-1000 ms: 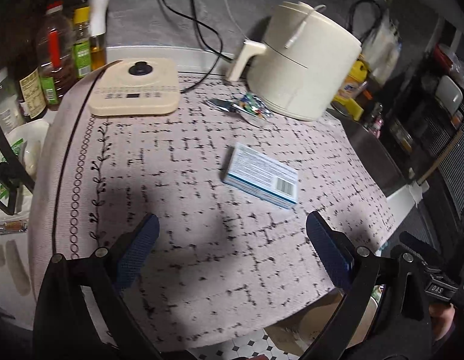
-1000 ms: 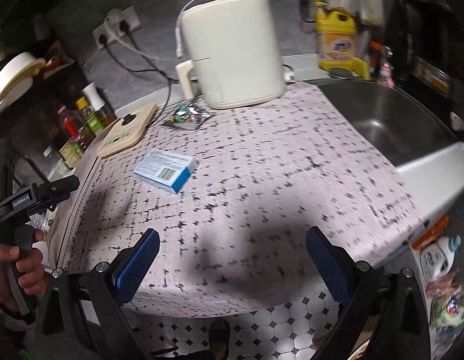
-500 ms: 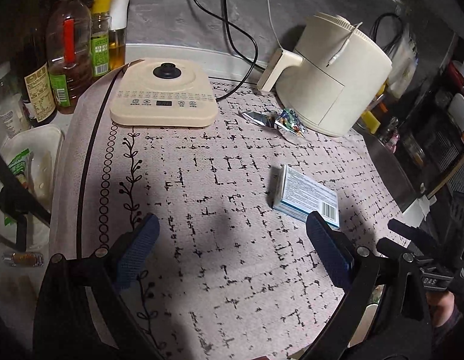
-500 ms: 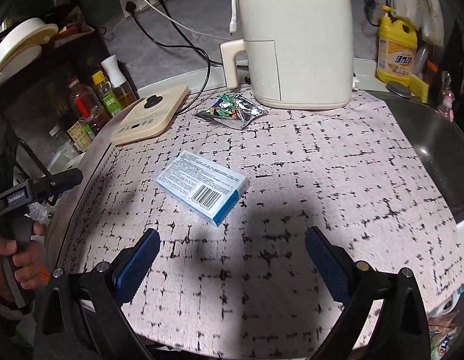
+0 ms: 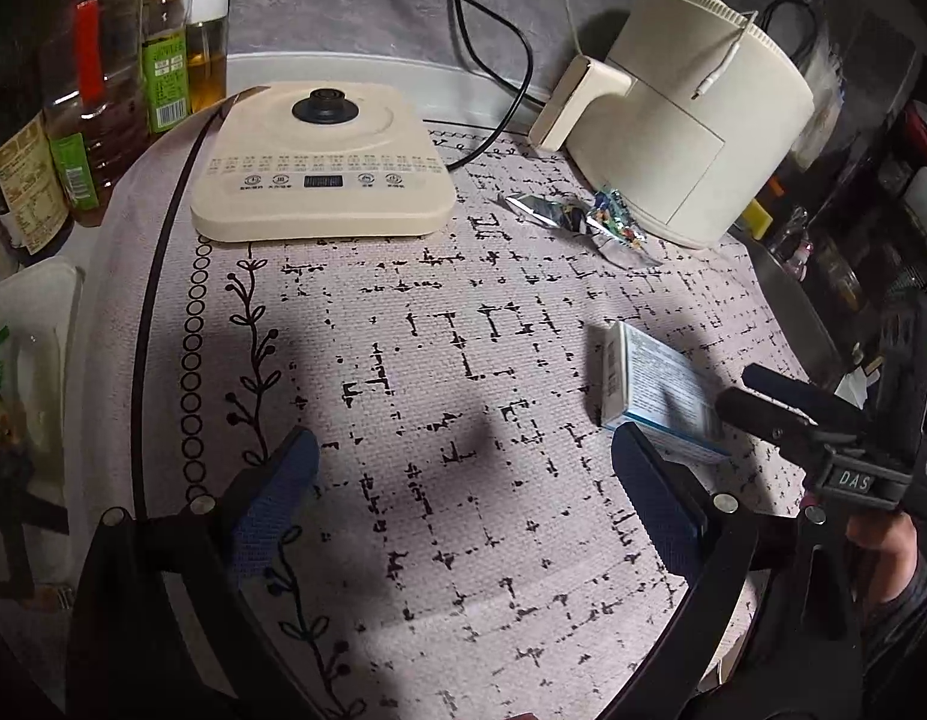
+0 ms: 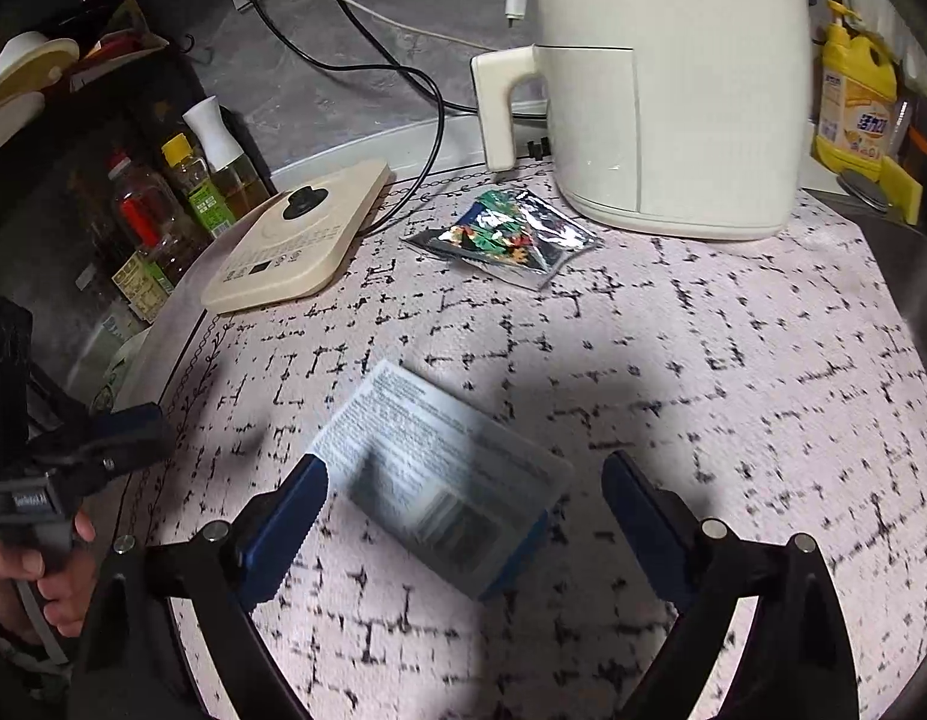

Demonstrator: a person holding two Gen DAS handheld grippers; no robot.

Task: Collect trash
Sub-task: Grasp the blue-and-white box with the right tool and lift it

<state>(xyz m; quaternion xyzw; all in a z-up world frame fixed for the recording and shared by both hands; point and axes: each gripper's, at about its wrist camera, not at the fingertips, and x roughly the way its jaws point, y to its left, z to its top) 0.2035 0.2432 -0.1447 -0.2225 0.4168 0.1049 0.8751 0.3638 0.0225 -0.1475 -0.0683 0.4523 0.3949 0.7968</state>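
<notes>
right gripper [image 6: 463,510] fingers wide around blue-and-white box [image 6: 445,480] on patterned mat [image 6: 703,390], left gripper [image 5: 463,492] fingers wide too

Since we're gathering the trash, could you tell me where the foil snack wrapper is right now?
The foil snack wrapper lies flat on the patterned mat, at the foot of the cream air fryer, right of the induction cooktop and beyond the blue-and-white box.

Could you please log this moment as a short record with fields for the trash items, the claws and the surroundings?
trash 1: flat white-and-blue cardboard box, lying on the patterned pink table mat
trash 2: crumpled silver foil wrapper, beside the cream air fryer
right claw: open, jaws either side of the box
left claw: open, holding nothing
other: cream induction hob
</notes>
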